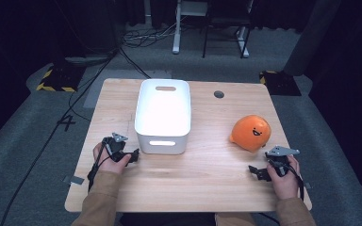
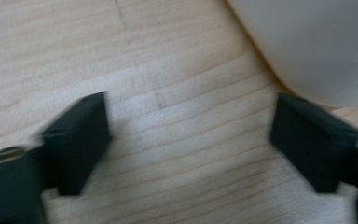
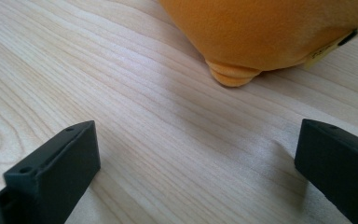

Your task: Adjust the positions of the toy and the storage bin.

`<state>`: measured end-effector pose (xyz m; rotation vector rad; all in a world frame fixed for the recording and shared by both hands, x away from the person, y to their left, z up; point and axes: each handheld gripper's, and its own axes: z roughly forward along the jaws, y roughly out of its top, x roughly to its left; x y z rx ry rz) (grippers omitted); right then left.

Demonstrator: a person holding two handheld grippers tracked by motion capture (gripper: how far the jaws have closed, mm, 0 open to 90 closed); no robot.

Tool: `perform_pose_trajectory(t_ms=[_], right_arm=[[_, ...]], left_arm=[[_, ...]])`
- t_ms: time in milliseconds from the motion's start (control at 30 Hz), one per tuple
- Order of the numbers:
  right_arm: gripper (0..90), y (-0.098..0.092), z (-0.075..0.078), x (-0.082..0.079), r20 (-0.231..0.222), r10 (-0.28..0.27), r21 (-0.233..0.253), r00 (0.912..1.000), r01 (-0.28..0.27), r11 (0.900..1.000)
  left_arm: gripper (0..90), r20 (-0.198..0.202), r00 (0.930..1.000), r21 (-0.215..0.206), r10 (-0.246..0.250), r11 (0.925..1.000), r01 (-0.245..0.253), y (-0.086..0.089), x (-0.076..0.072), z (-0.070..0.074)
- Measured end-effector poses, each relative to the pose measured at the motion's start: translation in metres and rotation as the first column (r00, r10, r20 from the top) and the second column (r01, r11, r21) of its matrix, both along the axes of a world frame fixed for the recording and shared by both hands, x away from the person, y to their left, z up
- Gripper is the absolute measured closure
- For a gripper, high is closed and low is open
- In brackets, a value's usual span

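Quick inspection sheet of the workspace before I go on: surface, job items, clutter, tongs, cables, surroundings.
Surface: wooden table, level, round grommet hole at the far edge.
Job's things: orange plush on the table's right; white bin at centre, looks empty.
Clutter: nothing seen.
Grippers: left tongs open beside the bin's near corner; right tongs open, just short of the plush, holding nothing.
Cables: one trails from each gripper; more run over the floor at left and behind.
Surroundings: grey carpet, dark curtains, desk legs behind.
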<state>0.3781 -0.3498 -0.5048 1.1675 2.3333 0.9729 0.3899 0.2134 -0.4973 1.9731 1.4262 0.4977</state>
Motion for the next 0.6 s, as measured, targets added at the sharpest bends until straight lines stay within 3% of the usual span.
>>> perform_pose_trajectory(t_ms=[33,100,467,533,600], right_arm=[[0.0,0.0,0.0,0.0,0.0,0.0,0.0,1.0,0.0,1.0],[0.0,0.0,0.0,0.0,0.0,0.0,0.0,1.0,0.0,1.0],[0.0,-0.001,0.0,-0.001,0.006,0.007,-0.005,1.0,-0.007,1.0],[0.0,-0.001,0.0,-0.001,0.005,0.008,-0.006,1.0,-0.008,1.0],[0.0,-0.001,0.0,-0.001,0.006,0.007,-0.007,1.0,-0.007,1.0]], left_arm=[[22.1,0.002,1.0,-0.033,0.002,0.9994,-0.001,0.001,0.0,0.002],[15.7,0.016,0.9999,-0.05,0.005,0.9987,-0.004,0.002,-0.002,0.006],[18.3,0.036,0.9967,-0.036,-0.073,0.9966,0.075,0.004,-0.013,0.032],[16.3,0.041,0.9922,-0.015,-0.118,0.9928,0.119,0.005,-0.016,0.038],[16.7,0.026,0.9918,-0.026,-0.125,0.9917,0.126,0.006,-0.019,0.043]])
